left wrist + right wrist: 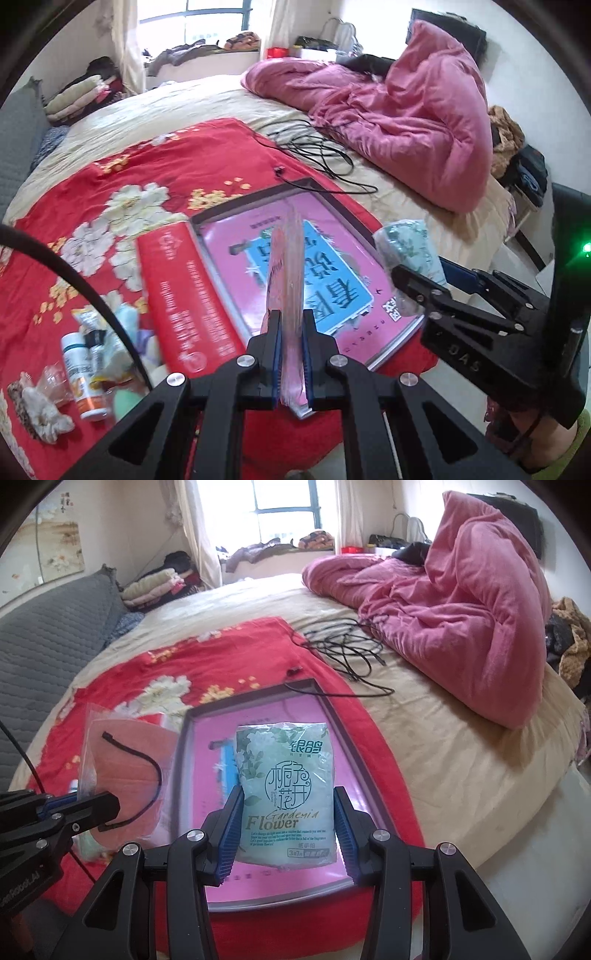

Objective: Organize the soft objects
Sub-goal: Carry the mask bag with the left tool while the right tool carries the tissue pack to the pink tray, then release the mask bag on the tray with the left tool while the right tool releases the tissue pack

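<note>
Bed (461, 760), red floral cloth (122, 686): open box lid (343, 734), pink printed sheet (207, 746) lining it. Right gripper (288, 834) clamps tissue pack (284, 786) above the lid's centre. Left gripper (291, 354), at nine o'clock, pinches bagged pink mask (125, 771).

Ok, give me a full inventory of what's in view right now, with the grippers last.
tissue pack: one, pale green, held above the tray
bagged face mask: one, salmon pink with black ear loop, in a clear bag, held left of the tray
tray: one, grey rim, pink bottom, on the red cloth
red cloth: one, flowered, spread on the bed
red box: one, left of the tray
small bottles and toiletries: several, white and mixed, on the cloth at left
black cable: tangled, behind the tray
pink duvet: one, heaped at right
grey pillow: one, at left
left gripper: shut on the mask bag
right gripper: shut on the tissue pack
</note>
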